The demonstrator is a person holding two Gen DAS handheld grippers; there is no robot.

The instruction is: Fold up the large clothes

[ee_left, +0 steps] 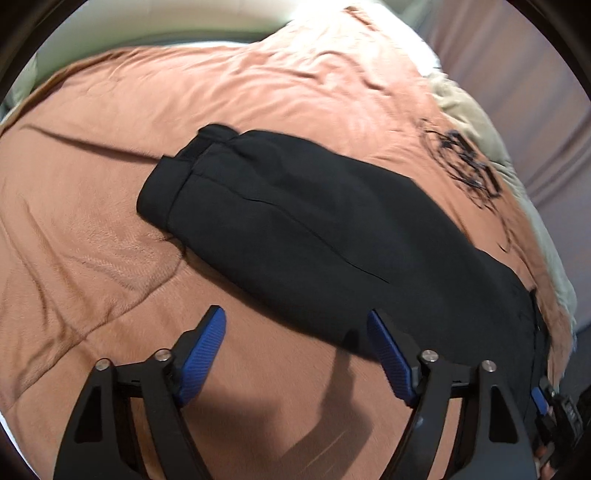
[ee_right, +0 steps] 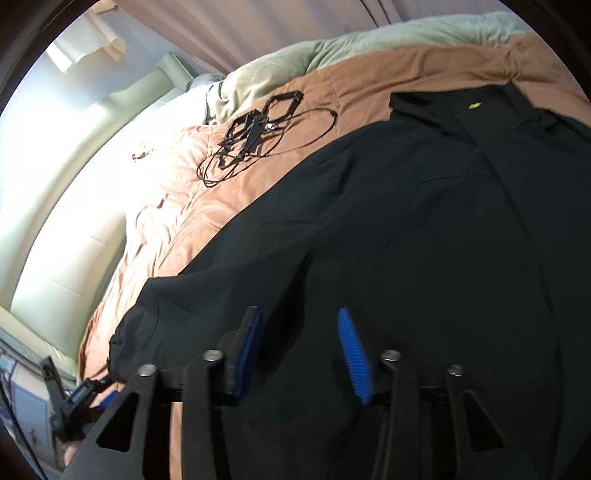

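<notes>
Large black fabric garment (ee_left: 295,221) lies spread on the orange-brown plush bedspread (ee_left: 92,221), mostly flat. In left wrist view one sleeve runs diagonally from its cuff at upper left down toward lower right, w/ a thin seam line along it. Cuff end looks folded/doubled, can't tell exactly how.

Left gripper (ee_left: 295,325): jaws spread wide, blue ribbed pads, nothing between them. It hangs above the bedspread just beside the sleeve's lower edge; right pad overlaps the black fabric in view, contact can't be confirmed. Its shadow falls on the bedspread below.

Right gripper (ee_right: 300,325): jaws apart, released, no cloth pinched. It's over the garment body (ee_right: 424,258), black fabric filling the view beneath and ahead of it. Small yellow tag (ee_right: 474,106) visible near the collar area at far edge of garment.

Other stuff: black folding frame w/ tangled black cable (ee_right: 258,125) sits on the bedspread, apart from the garment; same item in left view at right (ee_left: 465,162). Pale green blanket (ee_right: 280,70) bunched at bed edge beyond it. Pinkish curtain (ee_right: 258,26) behind. Cream padded headboard (ee_right: 62,258) at left in right wrist view.
</notes>
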